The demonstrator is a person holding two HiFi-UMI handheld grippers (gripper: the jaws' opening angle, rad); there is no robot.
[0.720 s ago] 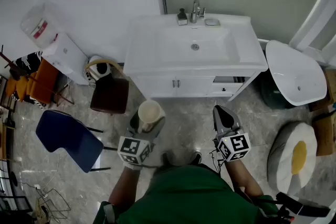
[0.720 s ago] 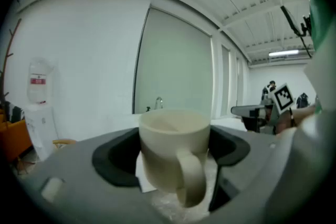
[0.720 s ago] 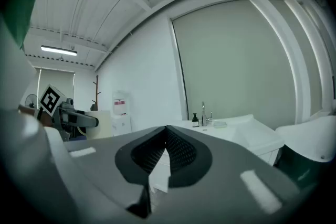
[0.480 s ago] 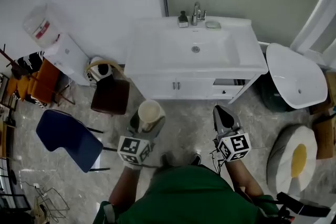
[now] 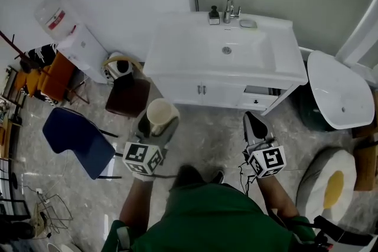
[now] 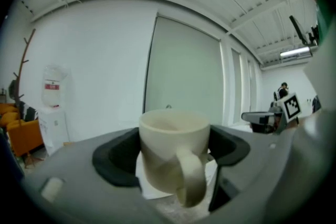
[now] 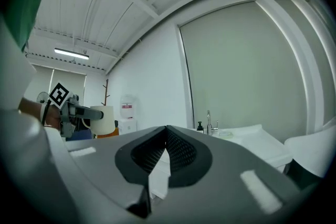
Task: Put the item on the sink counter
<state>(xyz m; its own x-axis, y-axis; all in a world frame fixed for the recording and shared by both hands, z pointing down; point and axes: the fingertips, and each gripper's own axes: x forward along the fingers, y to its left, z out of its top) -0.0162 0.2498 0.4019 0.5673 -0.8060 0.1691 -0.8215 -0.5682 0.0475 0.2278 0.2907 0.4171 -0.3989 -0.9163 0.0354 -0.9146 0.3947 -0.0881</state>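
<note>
A cream mug (image 5: 161,116) (image 6: 174,157) stands upright between the jaws of my left gripper (image 5: 156,125), which is shut on it; its handle points back toward the camera in the left gripper view. The white sink counter (image 5: 171,50) with its basin and tap (image 5: 229,9) lies ahead, some way beyond the mug. My right gripper (image 5: 254,128) hangs to the right at about the same height, shut with nothing in it; its pads meet in the right gripper view (image 7: 167,150). That view also shows the mug (image 7: 106,120) off to the left and the counter (image 7: 247,135) ahead.
A soap bottle (image 5: 213,15) and a soap dish (image 5: 247,23) sit by the tap. A dark stool (image 5: 127,97) and a blue chair (image 5: 77,138) stand to the left on the floor, a water dispenser (image 5: 80,47) behind them. A white toilet (image 5: 336,91) is right of the cabinet.
The view has shifted so the sink counter sits a little further right and higher. My left gripper with the mug has moved slightly left and up. The right gripper stays about where it was.
</note>
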